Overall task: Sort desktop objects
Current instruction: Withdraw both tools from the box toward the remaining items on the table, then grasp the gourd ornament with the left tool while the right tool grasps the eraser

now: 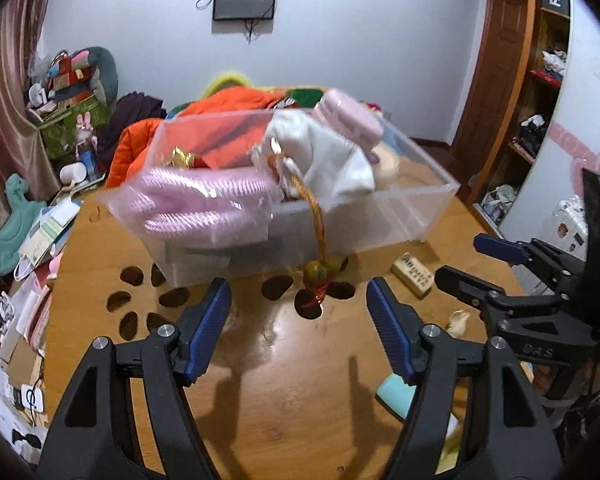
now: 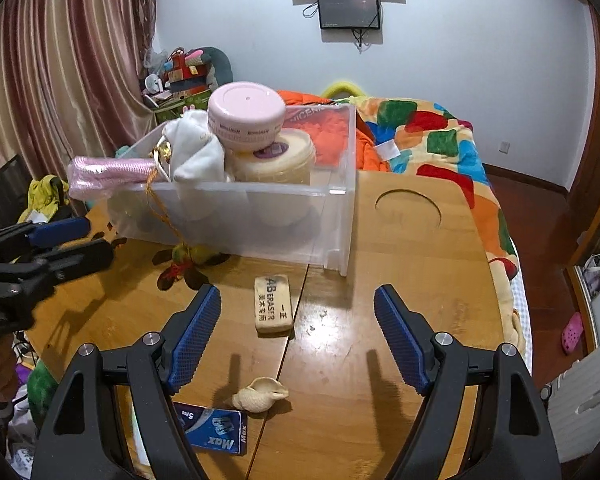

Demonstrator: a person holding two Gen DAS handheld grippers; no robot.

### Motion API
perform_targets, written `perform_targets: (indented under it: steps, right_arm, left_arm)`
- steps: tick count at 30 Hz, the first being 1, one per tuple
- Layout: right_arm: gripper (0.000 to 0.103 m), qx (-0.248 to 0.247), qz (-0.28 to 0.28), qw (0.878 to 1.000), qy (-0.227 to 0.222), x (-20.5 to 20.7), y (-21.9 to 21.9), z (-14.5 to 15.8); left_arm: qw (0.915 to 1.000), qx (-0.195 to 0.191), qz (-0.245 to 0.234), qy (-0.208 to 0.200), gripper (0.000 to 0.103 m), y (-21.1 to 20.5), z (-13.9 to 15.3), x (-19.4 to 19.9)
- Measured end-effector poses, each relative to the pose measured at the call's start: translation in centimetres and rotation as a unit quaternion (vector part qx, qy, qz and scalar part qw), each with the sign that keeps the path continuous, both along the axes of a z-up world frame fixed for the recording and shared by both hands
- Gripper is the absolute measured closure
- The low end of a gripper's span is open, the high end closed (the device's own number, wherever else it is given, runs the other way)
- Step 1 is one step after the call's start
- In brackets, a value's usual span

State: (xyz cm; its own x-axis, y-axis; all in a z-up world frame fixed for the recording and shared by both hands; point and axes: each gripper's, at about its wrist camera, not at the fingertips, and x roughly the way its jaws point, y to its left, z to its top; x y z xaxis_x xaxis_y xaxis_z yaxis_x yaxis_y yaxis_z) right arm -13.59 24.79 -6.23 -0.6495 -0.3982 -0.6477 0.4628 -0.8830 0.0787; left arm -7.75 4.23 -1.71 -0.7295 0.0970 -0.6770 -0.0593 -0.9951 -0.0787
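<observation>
A clear plastic box (image 1: 388, 216) (image 2: 283, 224) stands on the wooden table, holding a pink jar (image 2: 245, 114), a cream tub (image 2: 279, 162), a white cloth pouch (image 2: 195, 152) and a pink ribbed item (image 1: 203, 196). A gold cord hangs over its wall to a tassel charm (image 1: 318, 274) (image 2: 185, 258) on the table. An eraser (image 2: 273, 303) (image 1: 414, 274), a shell (image 2: 261, 394) (image 1: 458, 322) and a blue card box (image 2: 215, 430) lie near. My left gripper (image 1: 297, 312) is open and empty, short of the charm. My right gripper (image 2: 297, 320) is open above the eraser.
A bed with an orange jacket (image 1: 219, 120) and a patterned blanket (image 2: 440, 136) lies behind the table. A round recess (image 2: 408, 208) is cut in the tabletop right of the box. A mint item (image 1: 396, 396) lies at the left gripper's right finger. Papers clutter the left floor (image 1: 39, 236).
</observation>
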Motion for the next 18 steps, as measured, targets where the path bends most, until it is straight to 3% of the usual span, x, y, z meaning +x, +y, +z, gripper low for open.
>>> perform_targets:
  steps: [6, 16, 18]
  right_arm:
    - [0.05, 0.004, 0.029, 0.999, -0.015, -0.4, -1.1, -1.1]
    - [0.058, 0.01, 0.051, 0.998, -0.034, -1.6, -2.1, -2.2]
    - [0.066, 0.008, 0.055, 0.998, -0.037, -1.8, -2.0, -2.4]
  left_arm:
    - [0.9999, -0.004, -0.002, -0.017, 0.041, 1.0, -1.3, -1.4]
    - [0.999, -0.001, -0.007, -0.045, 0.057, 2.1, -3.0, -3.7]
    - [0.9988, 0.002, -0.009, -0.049, 0.062, 2.3, -3.3, -4.0]
